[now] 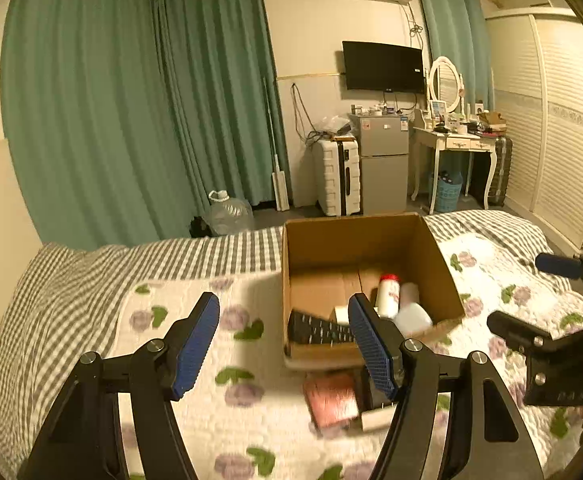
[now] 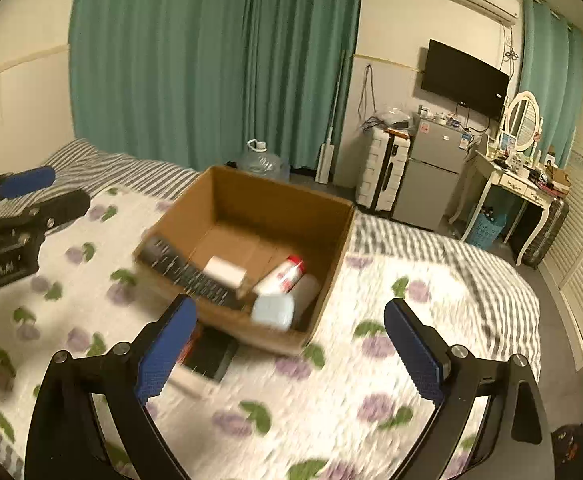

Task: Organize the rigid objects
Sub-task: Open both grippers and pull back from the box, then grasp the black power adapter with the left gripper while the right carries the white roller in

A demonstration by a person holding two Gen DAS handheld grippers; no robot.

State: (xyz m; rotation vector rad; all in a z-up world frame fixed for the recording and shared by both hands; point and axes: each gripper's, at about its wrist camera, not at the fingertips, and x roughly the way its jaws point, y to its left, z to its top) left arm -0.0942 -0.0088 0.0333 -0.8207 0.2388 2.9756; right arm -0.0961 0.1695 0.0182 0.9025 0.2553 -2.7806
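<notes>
An open cardboard box [image 1: 351, 240] [image 2: 283, 188] stands on the flowered quilt. In it lie a black remote [image 1: 319, 330] [image 2: 187, 272], a white bottle with a red cap [image 1: 387, 292] [image 2: 281, 276], a pale jar [image 1: 411, 316] [image 2: 273, 310] and a small white box [image 2: 225, 270]. On the quilt before the box lie a pinkish-red box [image 1: 331, 400], a black item [image 1: 371, 392] [image 2: 211, 354] and a white piece [image 1: 377, 420]. My left gripper [image 1: 283, 304] [image 2: 51, 192] is open and empty, near the box's left front corner. My right gripper [image 2: 291, 306] [image 1: 527, 292] is wide open and empty, above the box's near edge.
The bed's quilt [image 2: 331, 400] has a grey checked sheet along its far side. Beyond the bed are green curtains [image 1: 111, 100], a water jug [image 1: 229, 212], a white suitcase [image 1: 337, 176], a small fridge [image 1: 383, 160], a dressing table [image 1: 455, 144] and a slatted wardrobe [image 1: 563, 120].
</notes>
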